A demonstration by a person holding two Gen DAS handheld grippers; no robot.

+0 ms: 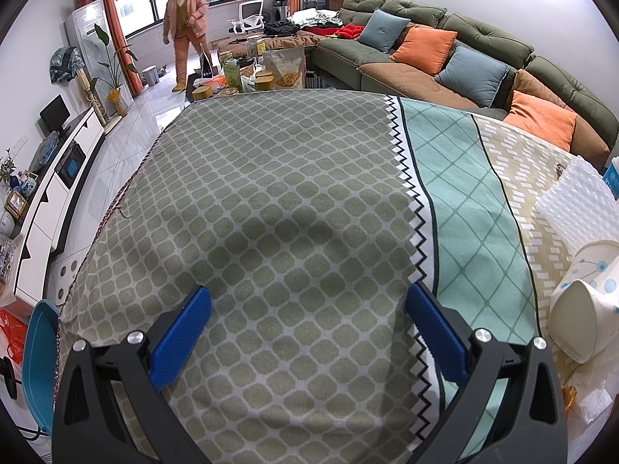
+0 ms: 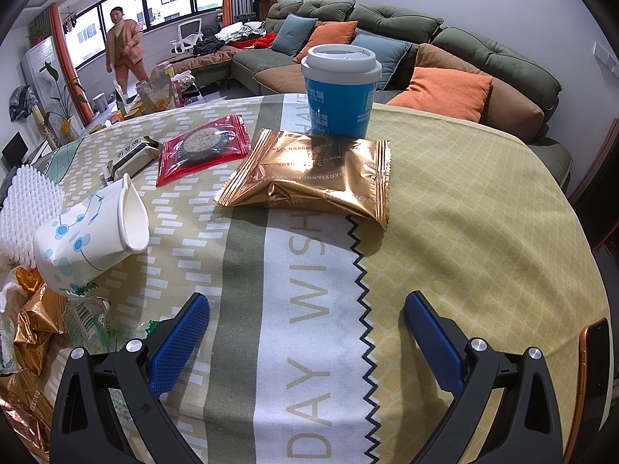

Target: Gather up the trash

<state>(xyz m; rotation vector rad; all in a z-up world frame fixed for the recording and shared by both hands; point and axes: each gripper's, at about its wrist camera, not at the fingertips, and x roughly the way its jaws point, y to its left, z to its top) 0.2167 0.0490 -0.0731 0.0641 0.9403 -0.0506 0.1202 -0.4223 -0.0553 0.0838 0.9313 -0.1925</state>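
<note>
Blue ribbed pads on your right tool [image 2: 305,332] were spread wide with nothing between them, hovering over the patterned cloth on the table [image 2: 483,208]. Left tool [image 1: 307,332] was the same deal, wide apart over bare cloth, so no trash on that side yet. I'd say the gold foil wrapper [image 2: 309,176] straight ahead was your easiest grab: crinkly, puffy, slippery, so pinch it on a crimped edge, not the middle. That squashed paper cup [image 2: 91,232] lay on its side at the left, next to the loose wrapper pile [image 2: 46,324]. Flat red packet [image 2: 205,149] and the upright lidded blue cup [image 2: 340,89] sat further back.
</note>
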